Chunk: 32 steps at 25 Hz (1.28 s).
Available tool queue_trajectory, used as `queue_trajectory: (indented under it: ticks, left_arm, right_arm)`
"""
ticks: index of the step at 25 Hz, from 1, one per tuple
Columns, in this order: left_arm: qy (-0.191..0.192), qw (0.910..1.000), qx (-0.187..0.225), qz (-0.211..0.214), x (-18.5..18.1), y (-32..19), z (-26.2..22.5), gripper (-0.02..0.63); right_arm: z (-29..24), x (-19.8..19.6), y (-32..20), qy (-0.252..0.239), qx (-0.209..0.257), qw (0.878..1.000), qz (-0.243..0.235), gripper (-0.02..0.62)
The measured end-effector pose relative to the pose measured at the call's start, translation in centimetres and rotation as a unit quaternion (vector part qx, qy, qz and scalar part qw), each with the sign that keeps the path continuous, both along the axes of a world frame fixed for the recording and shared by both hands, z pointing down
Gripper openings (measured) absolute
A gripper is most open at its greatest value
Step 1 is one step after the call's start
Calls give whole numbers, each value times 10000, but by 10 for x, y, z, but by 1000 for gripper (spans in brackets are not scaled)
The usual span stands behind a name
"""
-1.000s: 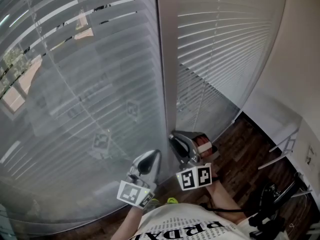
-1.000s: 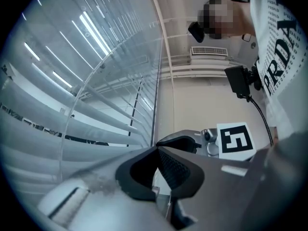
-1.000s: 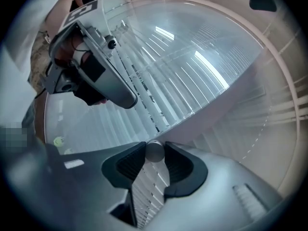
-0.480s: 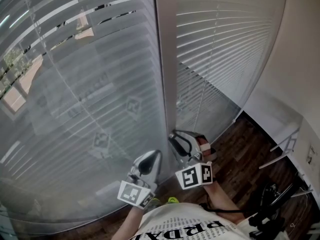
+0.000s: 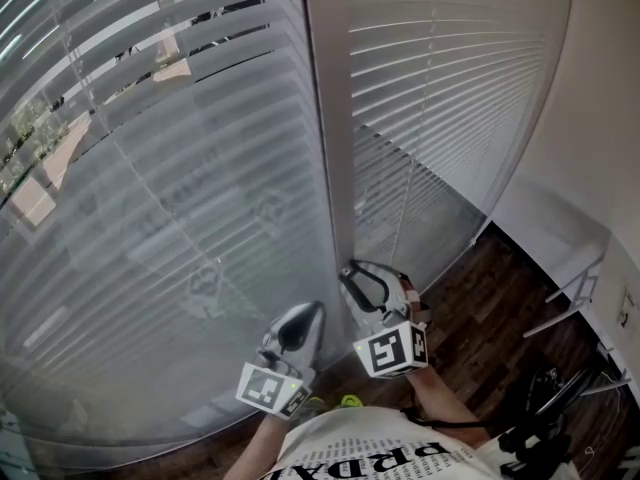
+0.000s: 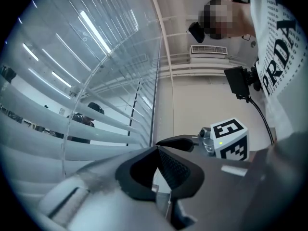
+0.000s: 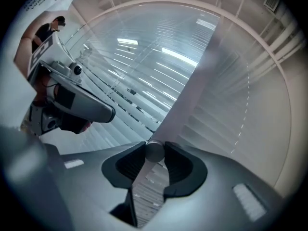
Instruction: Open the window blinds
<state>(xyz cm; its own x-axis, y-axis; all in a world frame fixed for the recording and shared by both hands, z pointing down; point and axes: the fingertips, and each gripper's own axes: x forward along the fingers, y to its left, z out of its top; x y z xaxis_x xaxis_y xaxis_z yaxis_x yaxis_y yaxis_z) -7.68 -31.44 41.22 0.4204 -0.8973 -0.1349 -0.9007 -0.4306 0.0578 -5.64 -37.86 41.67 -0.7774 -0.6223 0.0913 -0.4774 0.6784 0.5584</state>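
Tilting step, as judged: right gripper (image 7: 154,149) clamps the round grey tilt-wand end (image 7: 154,153) beside the white horizontal slatted blinds (image 5: 200,188), whose slats are only partly open; left gripper (image 6: 156,150) closed, empty. Next move probably calls for further twisting

- Dark wood floor (image 5: 480,298), lower right.
- Plain white wall (image 5: 590,118) rising beside it.
- White metal frame (image 5: 575,293) standing near the wall.
- Black stand (image 5: 540,423) with cables, on the floor.
- Slatted air vent (image 6: 208,49); black box (image 6: 237,81) on a cable.
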Motion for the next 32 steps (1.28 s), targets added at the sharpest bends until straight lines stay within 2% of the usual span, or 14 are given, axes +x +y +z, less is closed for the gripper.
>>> queue_trajectory:
  ticks: [7, 15, 20, 28, 32]
  left_arm:
    - [4, 10000, -8, 6, 1, 0, 0, -9]
    - [19, 10000, -8, -5, 1, 0, 0, -9]
    - [30, 10000, -15, 21, 2, 0, 1, -9]
    - [65, 10000, 2, 29, 2, 1, 0, -9]
    - [79, 10000, 10, 46, 3, 0, 0, -9]
  right_arm:
    - [-1, 1, -2, -566, -550, 9968, -84, 126]
    - [-3, 4, -5, -900, -898, 9919, -65, 126]
    - [-2, 5, -7, -1379, -1321, 9816, -75, 126]
    - [-1, 7, -8, -1672, -1519, 9741, -55, 126]
    - [-1, 8, -11, -2021, -1820, 9623, -67, 126]
